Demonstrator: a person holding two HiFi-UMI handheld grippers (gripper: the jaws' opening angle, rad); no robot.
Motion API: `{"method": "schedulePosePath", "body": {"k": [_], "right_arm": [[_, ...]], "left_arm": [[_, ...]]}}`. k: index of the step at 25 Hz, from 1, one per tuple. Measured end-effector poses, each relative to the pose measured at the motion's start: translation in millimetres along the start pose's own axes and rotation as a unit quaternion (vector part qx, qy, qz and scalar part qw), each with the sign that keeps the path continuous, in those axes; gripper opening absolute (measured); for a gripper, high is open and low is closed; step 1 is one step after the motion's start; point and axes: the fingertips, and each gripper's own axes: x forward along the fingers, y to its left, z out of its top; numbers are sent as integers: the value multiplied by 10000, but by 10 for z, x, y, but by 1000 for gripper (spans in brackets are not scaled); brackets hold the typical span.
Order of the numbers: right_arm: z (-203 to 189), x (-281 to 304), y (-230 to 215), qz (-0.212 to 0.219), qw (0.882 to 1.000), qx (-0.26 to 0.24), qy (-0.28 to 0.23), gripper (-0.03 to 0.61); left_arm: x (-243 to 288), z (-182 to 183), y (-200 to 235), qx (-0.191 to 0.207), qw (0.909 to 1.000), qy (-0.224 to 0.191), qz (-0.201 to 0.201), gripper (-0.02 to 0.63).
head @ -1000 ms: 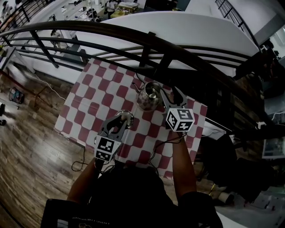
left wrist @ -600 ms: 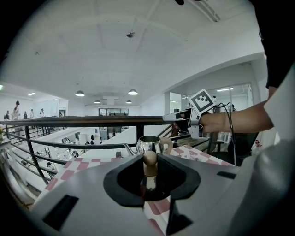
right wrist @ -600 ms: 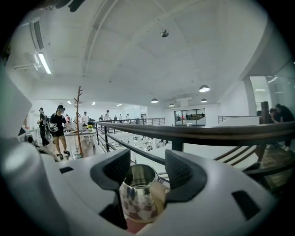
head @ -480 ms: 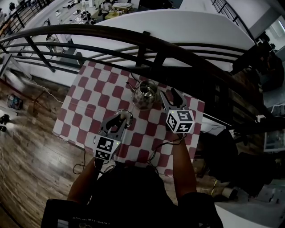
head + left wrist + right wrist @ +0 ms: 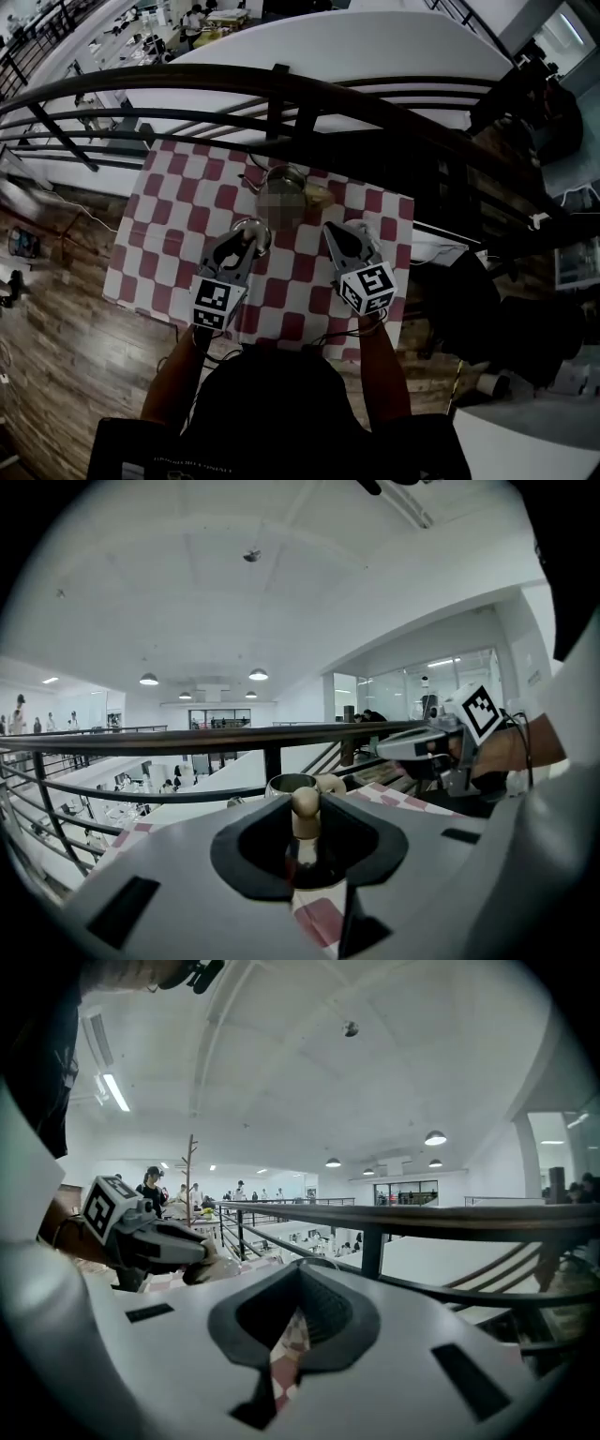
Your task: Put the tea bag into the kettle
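Note:
The steel kettle [image 5: 281, 195] stands lidless near the far edge of the checked table; its rim [image 5: 289, 782] also shows in the left gripper view. A tan rounded piece [image 5: 319, 194] sits against its right side; I cannot tell whether it is the tea bag. My left gripper [image 5: 248, 234] is shut on the wooden knob [image 5: 305, 802] of the kettle lid [image 5: 251, 227], held in front of the kettle. My right gripper [image 5: 335, 234] hovers to the right of the lid, short of the kettle, shut with nothing between its jaws [image 5: 300, 1274].
The red-and-white checked cloth [image 5: 178, 225] covers a small table. A dark metal railing [image 5: 281, 89] runs just beyond its far edge, above a drop to a lower floor. Cables hang off the near edge [image 5: 333, 333]. Wooden flooring [image 5: 66, 347] lies to the left.
My right gripper has pulled back from beside the kettle toward me, and its jaws have gone from open to shut. The left gripper still holds the lid in about the same place.

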Motion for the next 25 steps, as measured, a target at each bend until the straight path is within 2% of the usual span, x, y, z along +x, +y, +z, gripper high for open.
{"method": "schedulePosePath", "body": {"k": [5, 10, 25], "right_arm": [[-318, -265, 164, -3, 9994, 307, 154, 12], [-573, -490, 254, -243, 9972, 665, 222, 12], [-834, -872, 248, -614, 9920, 1046, 339, 12]], "left_arm": [[142, 139, -54, 176, 9998, -67, -102, 95], [298, 271, -80, 270, 9993, -176, -194, 95], [834, 696, 87, 513, 9977, -418, -149, 95]]}}
